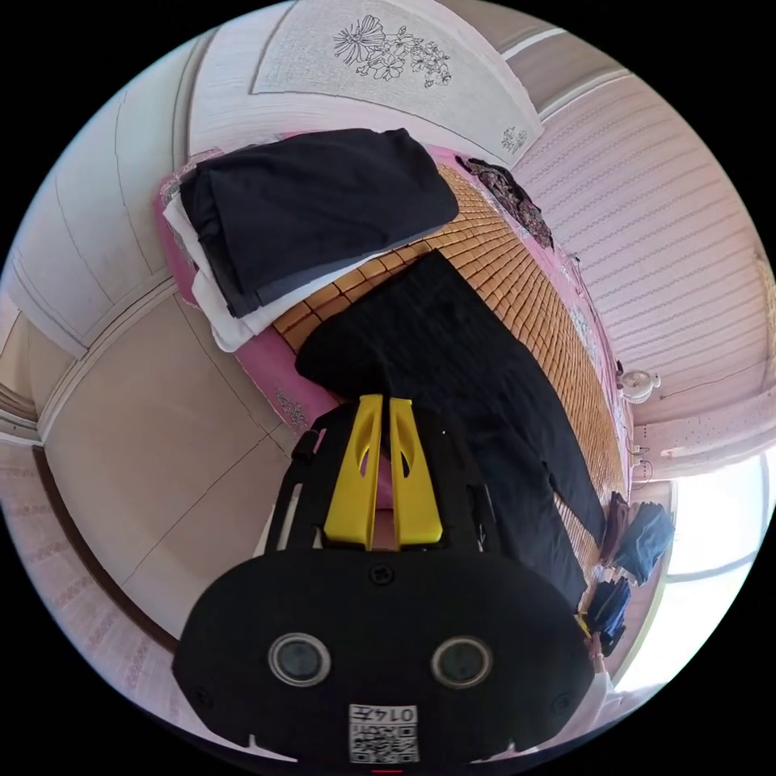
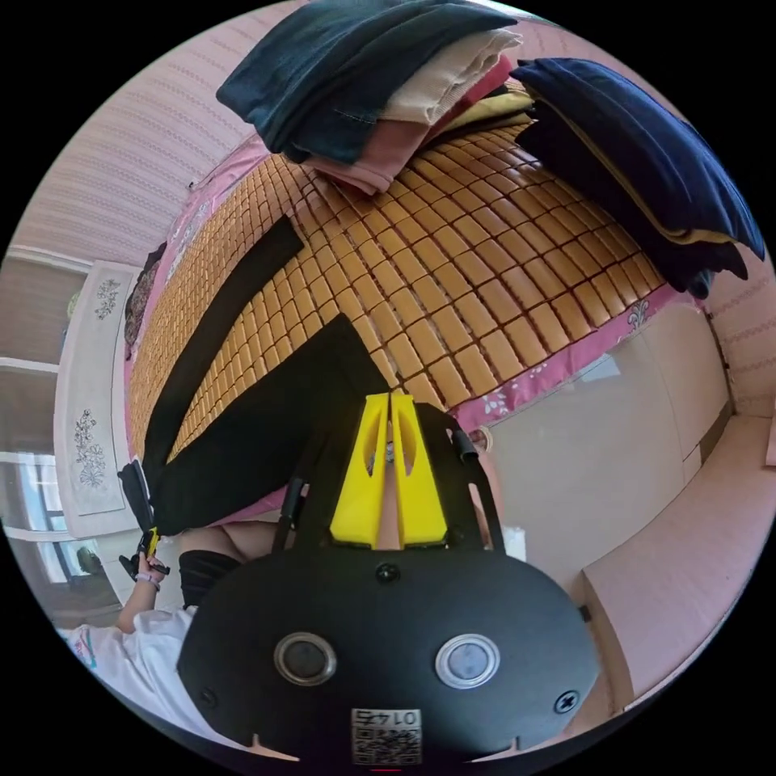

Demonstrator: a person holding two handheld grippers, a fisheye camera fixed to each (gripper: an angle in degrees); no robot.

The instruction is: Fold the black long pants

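Jaws: left gripper [image 1: 383, 402] together, tips at the near waist edge of the black long pants [image 1: 469, 388]; whether cloth is pinched between them, cannot tell. Right gripper [image 2: 390, 398] jaws likewise together, tips at a leg's near edge; grip on cloth also unclear.

Pants lie flat along the bamboo mat [image 2: 485, 283], legs spread in a V, apparently laid out for folding lengthwise.

No containers. Folded clothes stack [image 1: 307, 218] sits at one mat end, more piles [image 2: 388, 73] at the other, apparently kept off the working area.

Black pants [image 1: 477, 396] flat on mat [image 1: 517, 275]
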